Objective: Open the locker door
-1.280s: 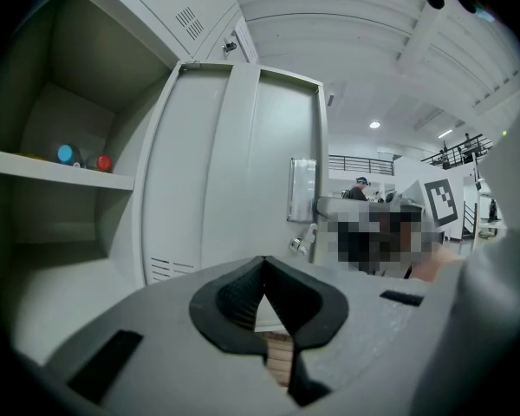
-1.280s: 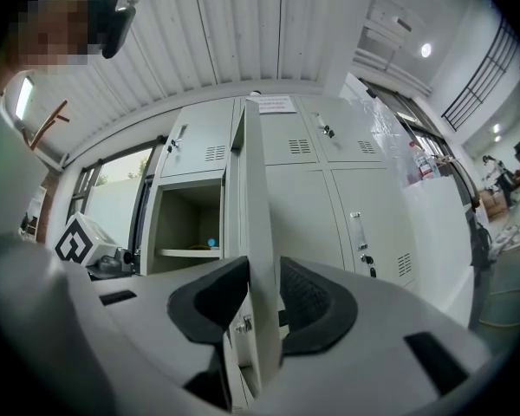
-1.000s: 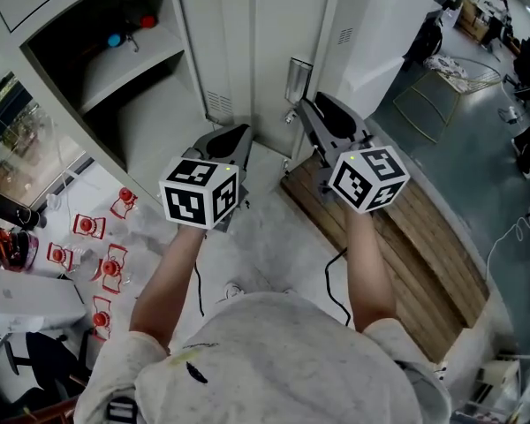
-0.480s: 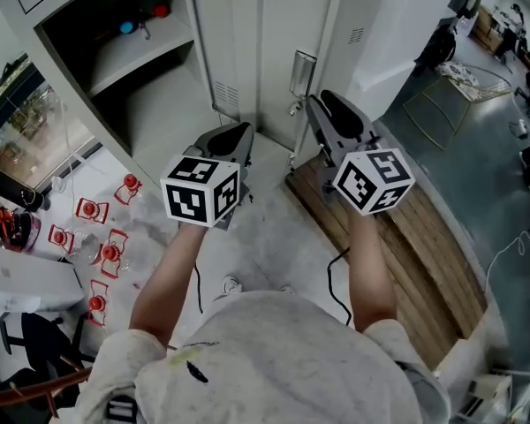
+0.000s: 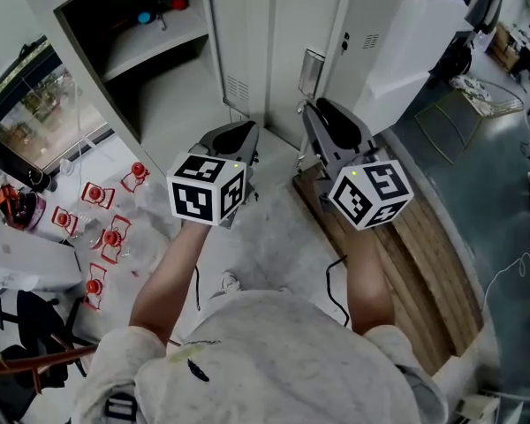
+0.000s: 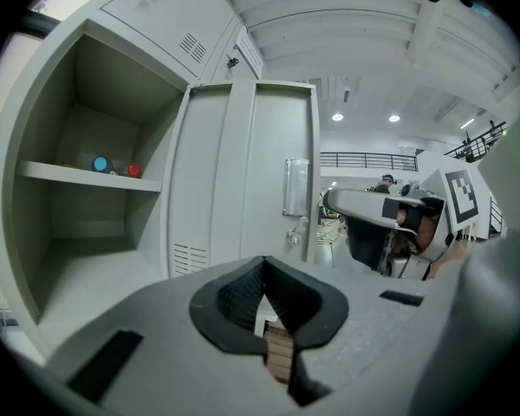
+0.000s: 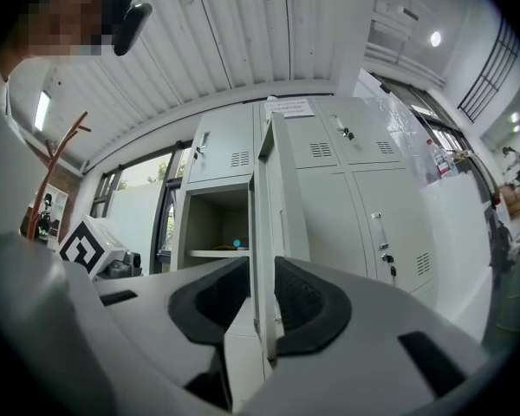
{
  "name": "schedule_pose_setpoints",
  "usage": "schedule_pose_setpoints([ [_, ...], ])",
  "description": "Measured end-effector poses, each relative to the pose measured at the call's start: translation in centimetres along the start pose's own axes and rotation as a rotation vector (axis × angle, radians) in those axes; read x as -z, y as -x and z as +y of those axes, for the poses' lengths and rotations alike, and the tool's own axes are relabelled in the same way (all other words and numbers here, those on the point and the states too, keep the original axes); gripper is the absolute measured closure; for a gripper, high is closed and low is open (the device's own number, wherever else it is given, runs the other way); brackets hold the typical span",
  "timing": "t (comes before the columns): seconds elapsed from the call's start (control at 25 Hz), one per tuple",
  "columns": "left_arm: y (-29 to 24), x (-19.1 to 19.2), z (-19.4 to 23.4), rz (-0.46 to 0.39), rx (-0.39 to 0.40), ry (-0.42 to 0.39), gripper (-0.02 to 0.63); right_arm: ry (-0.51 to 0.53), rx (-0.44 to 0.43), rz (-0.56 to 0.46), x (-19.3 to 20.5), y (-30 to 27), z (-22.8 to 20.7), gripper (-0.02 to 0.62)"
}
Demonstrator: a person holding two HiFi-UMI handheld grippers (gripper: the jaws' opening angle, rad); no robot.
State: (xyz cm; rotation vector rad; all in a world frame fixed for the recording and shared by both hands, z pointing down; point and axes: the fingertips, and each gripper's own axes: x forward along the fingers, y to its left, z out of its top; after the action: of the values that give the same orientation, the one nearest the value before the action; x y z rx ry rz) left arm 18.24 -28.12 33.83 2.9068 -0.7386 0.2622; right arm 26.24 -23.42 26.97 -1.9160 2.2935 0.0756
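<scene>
The grey locker door (image 5: pixel 283 51) stands swung open beside its open compartment (image 5: pixel 150 69), hinged on that side. My right gripper (image 5: pixel 306 113) is at the door's free edge, below the handle plate (image 5: pixel 311 73). In the right gripper view the door edge (image 7: pixel 264 189) runs up between the two dark pads (image 7: pixel 308 297). The jaws are closing and both pads lie against it. My left gripper (image 5: pixel 244 131) hovers in front of the door's lower part, shut and holding nothing, its tips (image 6: pixel 262 267) meeting.
A shelf (image 5: pixel 159 34) in the compartment carries a blue (image 5: pixel 144 17) and a red object (image 5: pixel 178 4). Red items (image 5: pixel 106 237) lie on the floor at left. A wooden platform (image 5: pixel 424 237) and a white cabinet (image 5: pixel 397 51) stand at right. More lockers (image 7: pixel 373 198) adjoin.
The locker has slid to the right in the head view. The right gripper's cube sits a little lower, still at the door edge. The left gripper has barely moved.
</scene>
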Motion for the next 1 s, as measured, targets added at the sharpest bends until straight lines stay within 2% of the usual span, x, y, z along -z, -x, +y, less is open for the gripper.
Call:
schedule_pose_setpoints([
  [0.48,3.2,0.7,3.0,-0.013,-0.146,0.014,0.6,-0.027,-0.152,0.056,2.5,-2.7,4.8,0.537],
  [1.0,9.1,1.3,8.6,-0.054,-0.317,0.047,0.6,-0.042,-0.293,0.108,5.0,-6.7,11.5,0.578],
])
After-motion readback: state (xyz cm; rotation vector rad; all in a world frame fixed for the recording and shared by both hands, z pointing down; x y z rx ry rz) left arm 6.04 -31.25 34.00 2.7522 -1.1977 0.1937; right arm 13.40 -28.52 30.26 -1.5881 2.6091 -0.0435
